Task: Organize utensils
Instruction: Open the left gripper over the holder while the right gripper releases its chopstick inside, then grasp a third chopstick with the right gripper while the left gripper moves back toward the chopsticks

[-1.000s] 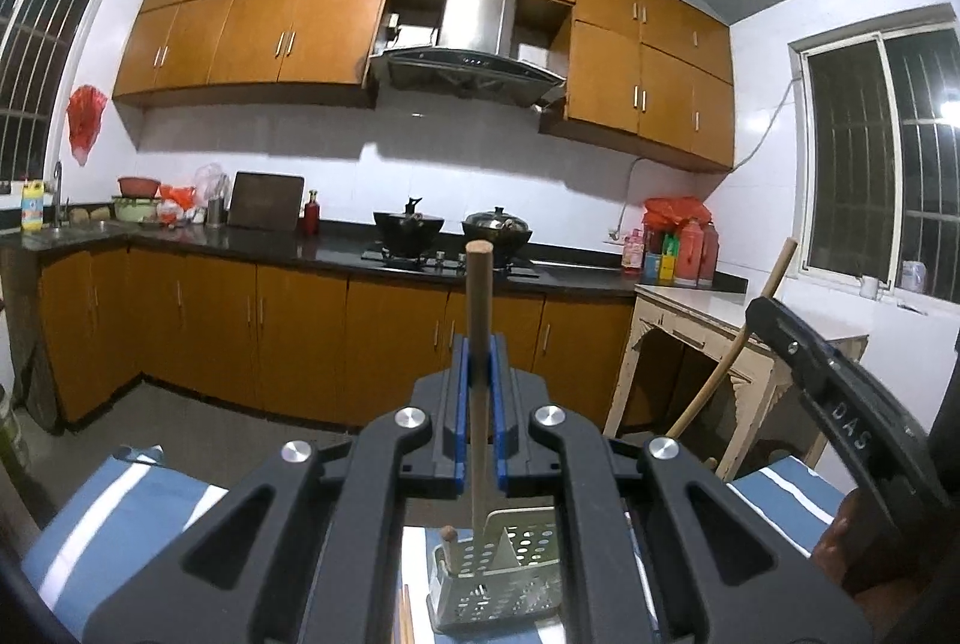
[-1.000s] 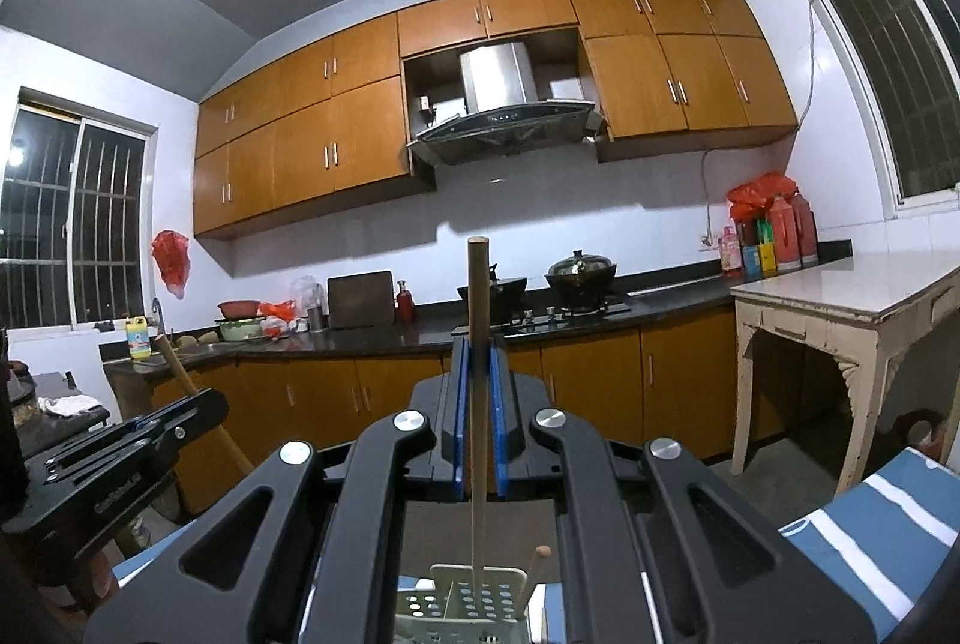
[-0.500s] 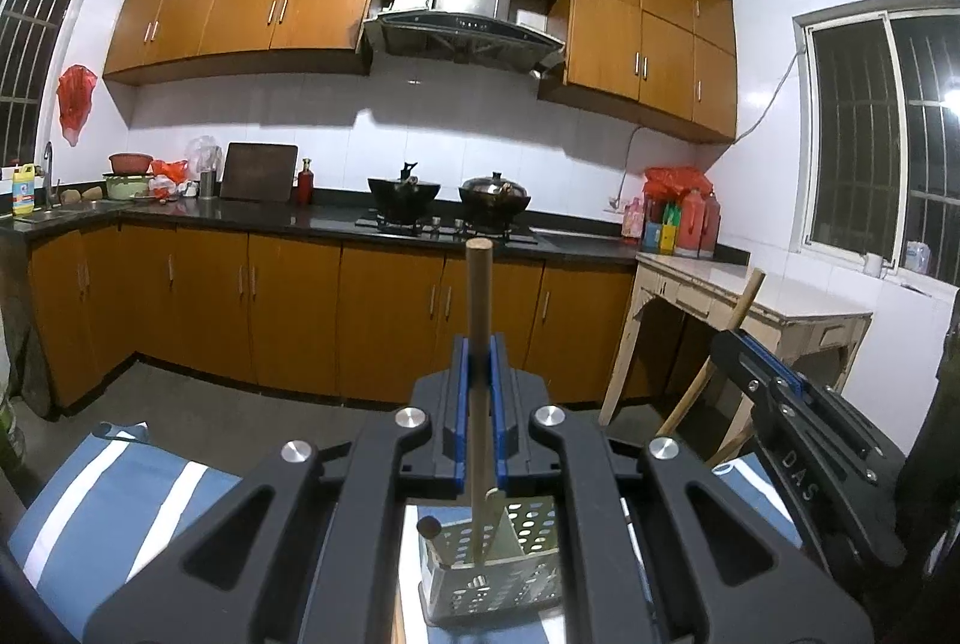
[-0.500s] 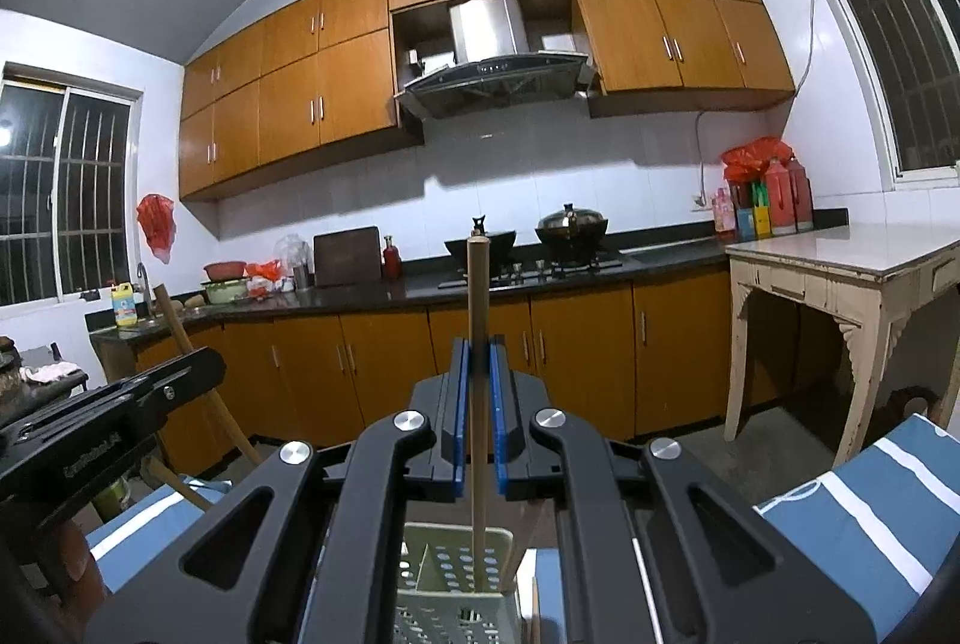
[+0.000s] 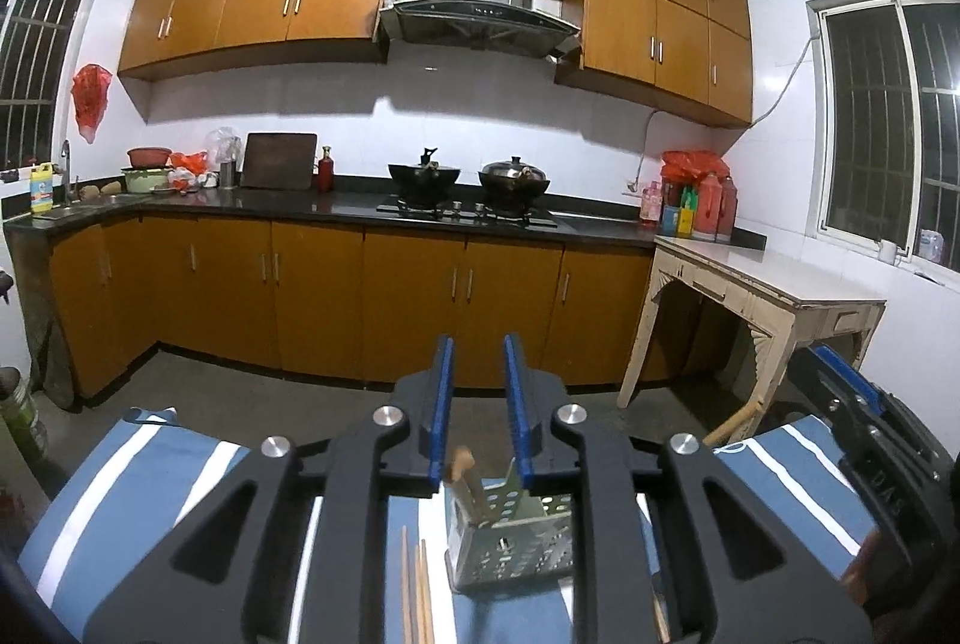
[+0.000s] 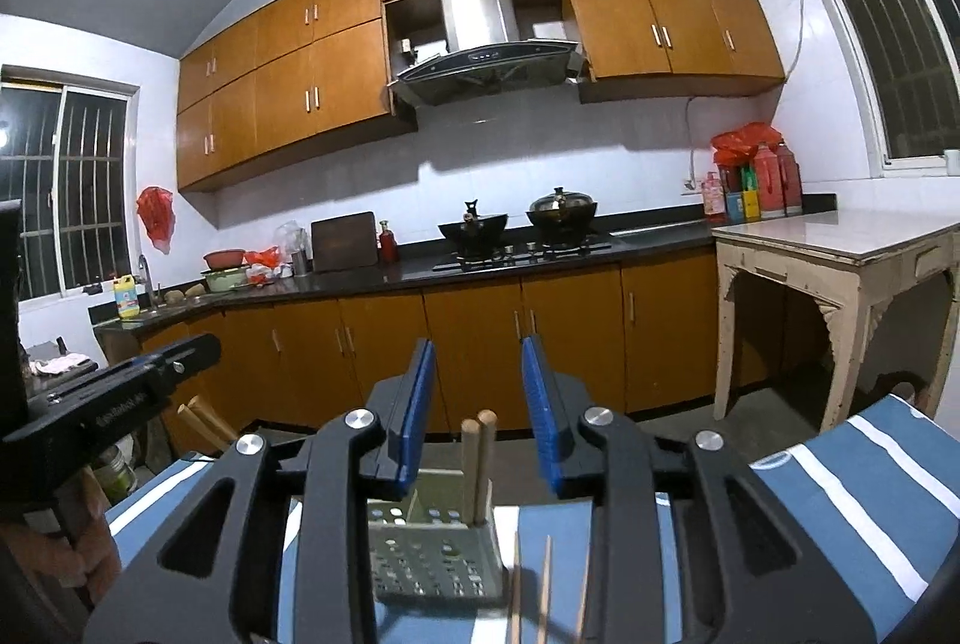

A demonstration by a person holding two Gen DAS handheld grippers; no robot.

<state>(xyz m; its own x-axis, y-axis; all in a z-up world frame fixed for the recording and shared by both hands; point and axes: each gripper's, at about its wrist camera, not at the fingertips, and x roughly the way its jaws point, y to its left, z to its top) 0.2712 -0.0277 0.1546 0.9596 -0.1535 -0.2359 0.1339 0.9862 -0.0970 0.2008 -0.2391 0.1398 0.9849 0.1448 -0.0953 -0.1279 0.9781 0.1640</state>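
In the left wrist view my left gripper hangs over a perforated metal utensil holder. Its jaws are opening and its blue pads hold nothing. One wooden chopstick leans in that holder. In the right wrist view my right gripper is also opening above a holder. Two chopsticks stand upright there, their tops between the pads without touching them. Loose chopsticks lie beside the holder. Each gripper appears at the other view's edge.
A blue and white striped cloth covers the surface under the holder. Wooden stick ends show beside the other gripper. Behind are orange cabinets, a stove with two pots and a pale side table.
Both grippers have sunk and let go of their upright chopsticks, which now sit lower in the holder. Both pairs of jaws went from shut on a chopstick to open.
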